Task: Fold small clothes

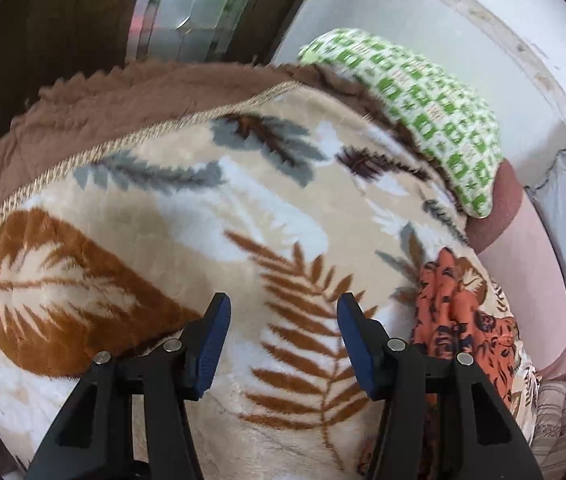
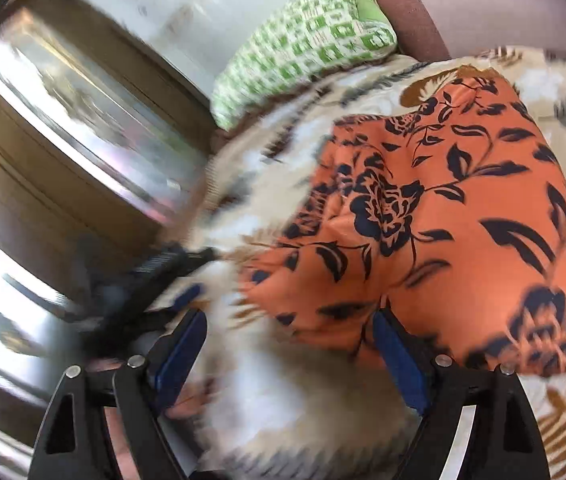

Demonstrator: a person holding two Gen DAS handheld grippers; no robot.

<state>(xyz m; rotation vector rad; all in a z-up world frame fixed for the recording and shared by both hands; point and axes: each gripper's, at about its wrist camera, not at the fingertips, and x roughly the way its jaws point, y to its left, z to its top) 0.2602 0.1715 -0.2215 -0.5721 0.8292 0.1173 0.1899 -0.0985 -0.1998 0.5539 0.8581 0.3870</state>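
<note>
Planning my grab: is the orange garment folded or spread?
Folded, apparently: the orange garment lies as a compact, puffy bundle with rounded edges on the blanket. Layers underneath cannot be seen.

readable text: none in either view
green-and-white checked cotton pillow [image 1: 423,108]: printed block motifs only, too blurred to tell whether any are characters
orange fabric garment with dark navy flower print [image 2: 443,216]: pattern only, no label or tag showing
cream plush blanket with brown and grey leaf print [image 1: 187,216]: pattern only, no lettering
black gripper fingers with blue pads [image 1: 211,344]: no markings, brand or numbers visible
white wall behind the bed [image 1: 423,12]: scuffs and a small fitting, nothing legible
</note>
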